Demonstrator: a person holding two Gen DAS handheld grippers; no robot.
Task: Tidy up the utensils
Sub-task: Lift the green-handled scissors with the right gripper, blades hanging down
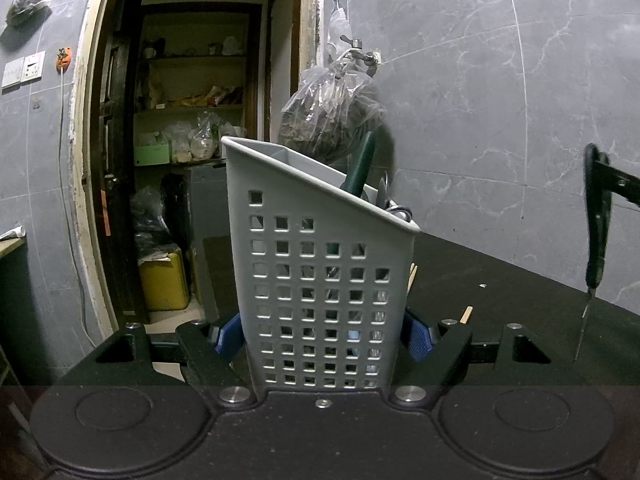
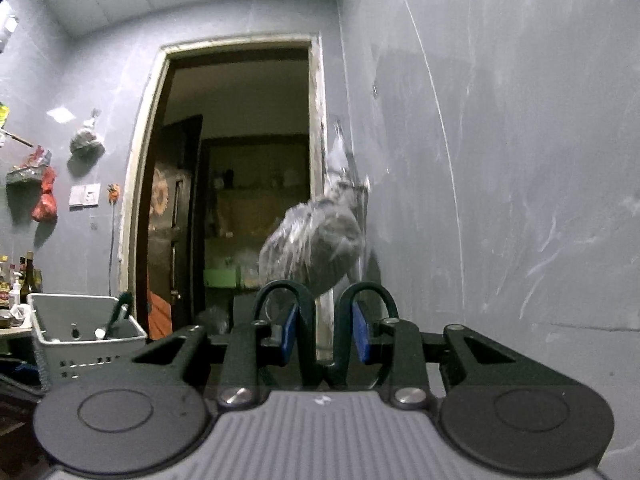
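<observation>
A grey perforated utensil holder (image 1: 320,280) stands on the black tabletop (image 1: 500,280), with my left gripper (image 1: 324,338) shut on its lower walls by the blue pads (image 1: 418,338). A green handle (image 1: 362,168) and metal utensil ends (image 1: 390,200) stick out of its top. My right gripper (image 2: 324,336) is shut on a pair of black-handled scissors (image 2: 306,320), its pads pressing the two handle loops. In the left wrist view the scissors (image 1: 596,232) hang blade down at the far right, well apart from the holder. The holder (image 2: 80,344) sits low on the left in the right wrist view.
Wooden chopstick ends (image 1: 466,314) lie on the tabletop behind the holder. A plastic bag (image 1: 332,116) hangs from a wall tap above it. A doorway (image 1: 192,140) opens onto storage shelves. Bottles (image 2: 16,280) stand at the far left. Grey tiled wall fills the right.
</observation>
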